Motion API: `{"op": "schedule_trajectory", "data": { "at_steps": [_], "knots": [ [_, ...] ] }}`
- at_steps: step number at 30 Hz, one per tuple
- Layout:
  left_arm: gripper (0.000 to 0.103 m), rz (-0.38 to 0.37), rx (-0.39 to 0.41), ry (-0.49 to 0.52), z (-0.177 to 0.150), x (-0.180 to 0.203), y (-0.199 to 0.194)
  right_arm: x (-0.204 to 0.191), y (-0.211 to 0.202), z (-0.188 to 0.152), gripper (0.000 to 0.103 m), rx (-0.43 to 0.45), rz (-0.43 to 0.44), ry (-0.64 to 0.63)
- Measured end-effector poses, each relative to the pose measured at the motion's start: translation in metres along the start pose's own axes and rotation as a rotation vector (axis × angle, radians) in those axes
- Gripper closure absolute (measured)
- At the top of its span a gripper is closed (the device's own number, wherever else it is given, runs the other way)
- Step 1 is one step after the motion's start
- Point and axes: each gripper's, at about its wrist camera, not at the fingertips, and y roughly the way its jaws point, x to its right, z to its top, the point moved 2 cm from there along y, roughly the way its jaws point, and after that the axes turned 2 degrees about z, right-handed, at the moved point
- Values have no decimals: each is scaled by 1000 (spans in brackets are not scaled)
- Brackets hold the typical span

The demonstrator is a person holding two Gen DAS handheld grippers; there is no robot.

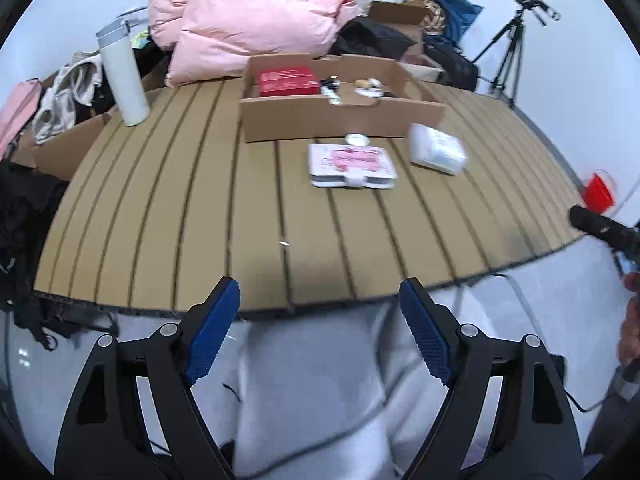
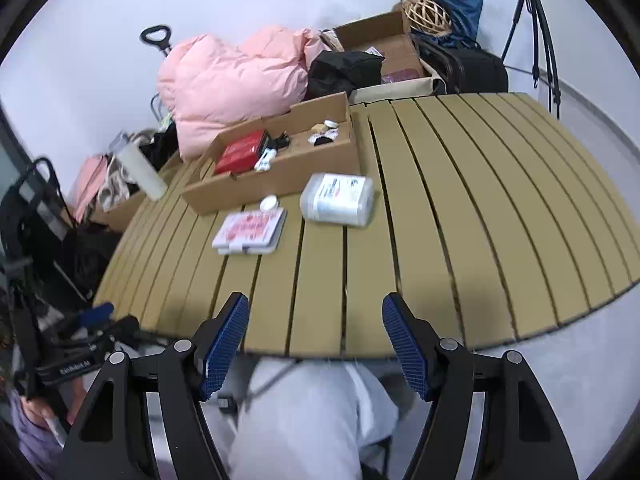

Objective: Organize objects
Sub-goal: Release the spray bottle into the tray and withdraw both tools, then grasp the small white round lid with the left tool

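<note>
A long cardboard box [image 1: 344, 120] [image 2: 280, 176] stands on the slatted tan table [image 1: 180, 208] [image 2: 480, 208]. It holds a red box [image 1: 289, 82] [image 2: 240, 153] and small items. In front of it lie a white and pink flat case [image 1: 352, 165] [image 2: 250, 232], a small round white tin [image 1: 357, 139] [image 2: 269, 202] and a white plastic pack [image 1: 437, 149] [image 2: 338, 199]. My left gripper [image 1: 320, 292] hangs open over the near table edge, with nothing between its blue pads. My right gripper [image 2: 316, 308] is likewise open and empty at the near edge.
A white bottle [image 1: 122, 76] [image 2: 140, 170] stands at the table's left. A pink padded jacket [image 1: 248, 20] [image 2: 232, 80], black bags, cardboard boxes and a tripod [image 1: 508, 48] [image 2: 536, 32] crowd the far side. The person's grey-trousered legs [image 1: 312, 380] [image 2: 312, 412] are below the grippers.
</note>
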Motion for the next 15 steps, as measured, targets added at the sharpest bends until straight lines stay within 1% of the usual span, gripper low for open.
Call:
{"op": "schedule_trajectory", "data": {
  "at_steps": [2, 4, 5, 7, 9, 11, 12, 14, 15],
  "knots": [
    [23, 7, 1, 13, -3, 4, -5, -7, -9, -7, 30, 6, -31, -51],
    [23, 37, 19, 14, -2, 7, -10, -12, -12, -14, 30, 10, -19, -79],
    [23, 35, 28, 5, -1, 7, -12, -12, -12, -19, 30, 6, -3, -91],
    [23, 12, 48, -4, 1, 8, -13, -9, -7, -28, 30, -13, 8, -89],
    [23, -25, 74, 20, 10, 16, -9, -2, 0, -31, 30, -30, 6, -69],
    [23, -78, 98, 68, 28, 27, 6, 11, 11, -29, 30, -49, 1, -38],
    [23, -95, 109, 86, 43, 34, 20, 16, 16, -28, 30, -57, -10, -29],
    [23, -113, 118, 109, 69, 44, 47, 28, 29, -17, 30, -52, -57, -31],
    [23, -102, 119, 114, 77, 48, 57, 34, 35, -10, 30, -43, -87, -25]
  ]
}}
